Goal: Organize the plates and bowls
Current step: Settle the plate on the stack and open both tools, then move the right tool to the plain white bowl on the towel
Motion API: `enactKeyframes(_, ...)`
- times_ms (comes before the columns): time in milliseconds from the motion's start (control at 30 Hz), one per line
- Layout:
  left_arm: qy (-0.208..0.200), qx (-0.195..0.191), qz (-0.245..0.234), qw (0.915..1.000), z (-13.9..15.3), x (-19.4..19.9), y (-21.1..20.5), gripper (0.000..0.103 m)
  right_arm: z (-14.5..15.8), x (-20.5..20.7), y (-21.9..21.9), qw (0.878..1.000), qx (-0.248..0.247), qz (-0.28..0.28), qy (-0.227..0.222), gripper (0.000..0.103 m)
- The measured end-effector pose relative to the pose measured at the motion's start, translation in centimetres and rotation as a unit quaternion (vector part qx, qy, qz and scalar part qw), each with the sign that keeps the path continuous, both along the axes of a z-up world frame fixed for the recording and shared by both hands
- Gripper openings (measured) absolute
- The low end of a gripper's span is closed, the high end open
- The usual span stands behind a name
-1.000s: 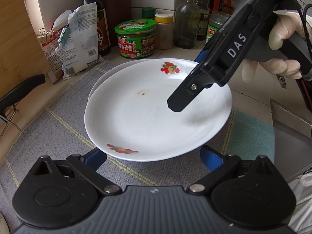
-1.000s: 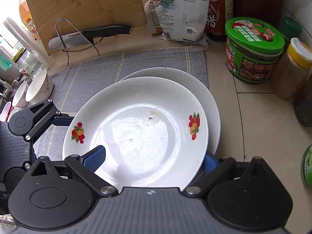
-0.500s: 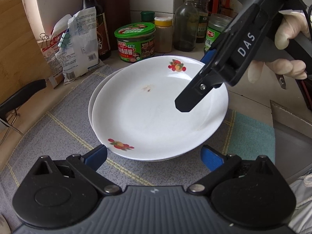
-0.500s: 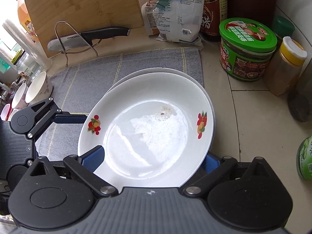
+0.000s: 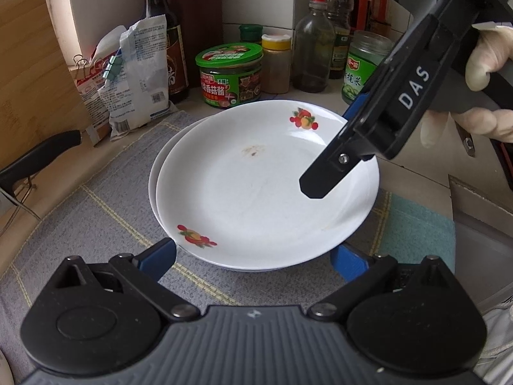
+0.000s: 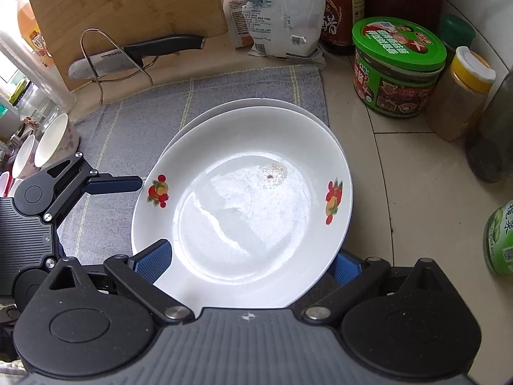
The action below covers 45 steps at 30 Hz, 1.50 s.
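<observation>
Top plate: white, fruit decals on its rim; sits nearly square on the lower plate, whose edge shows at 12 o'clock. Both on the grey mat.
Risk, slip: top plate is off-centre toward 6 o'clock; letting go abruptly could make it slide or clatter on the glazed surface beneath.
Risk, overhang: stack reaches the mat's edge at 3 o'clock, over bare counter; a nudge there could push it toward the mushroom sauce jar.
Risk, residue: brown speck in the well; stacking more on top would trap it.
Right gripper: spread wide, blue pads either side of the plate's near rim; whether they press the rim, cannot tell.
Left gripper: also spread, holding nothing, pads just off the stack at 6 o'clock.
Bowls: well apart at 9 o'clock, beyond the mat, not yet stacked.
</observation>
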<state>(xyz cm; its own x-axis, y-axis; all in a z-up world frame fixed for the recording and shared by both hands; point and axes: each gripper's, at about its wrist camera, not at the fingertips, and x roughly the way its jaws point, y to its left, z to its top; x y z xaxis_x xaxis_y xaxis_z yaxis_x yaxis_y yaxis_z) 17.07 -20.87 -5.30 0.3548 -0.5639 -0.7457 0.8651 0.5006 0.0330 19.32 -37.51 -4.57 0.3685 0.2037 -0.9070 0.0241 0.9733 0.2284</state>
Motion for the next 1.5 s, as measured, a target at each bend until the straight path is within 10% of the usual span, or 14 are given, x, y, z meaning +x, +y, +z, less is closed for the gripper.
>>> enactKeyframes(267, -0.023, -0.035, 0.028, 0.9987, 0.8, -1.1, 1.3, 0.102, 1.0, -0.4, -0.3, 1.0, -0.012, -0.008, -0.022, 0.103)
enactKeyframes(667, -0.076, -0.096, 0.185, 0.975, 3.1, -4.2, 7.6, 0.102, 2.3, -2.1, 4.3, 0.98, -0.069, 0.05, -0.18, 0.103)
enactKeyframes(1500, -0.094, -0.077, 0.368, 0.9218, 1.0, -9.9, 32.1, 0.102, 1.7, -1.5, 28.8, 0.966, -0.07, 0.147, -0.203, 0.103)
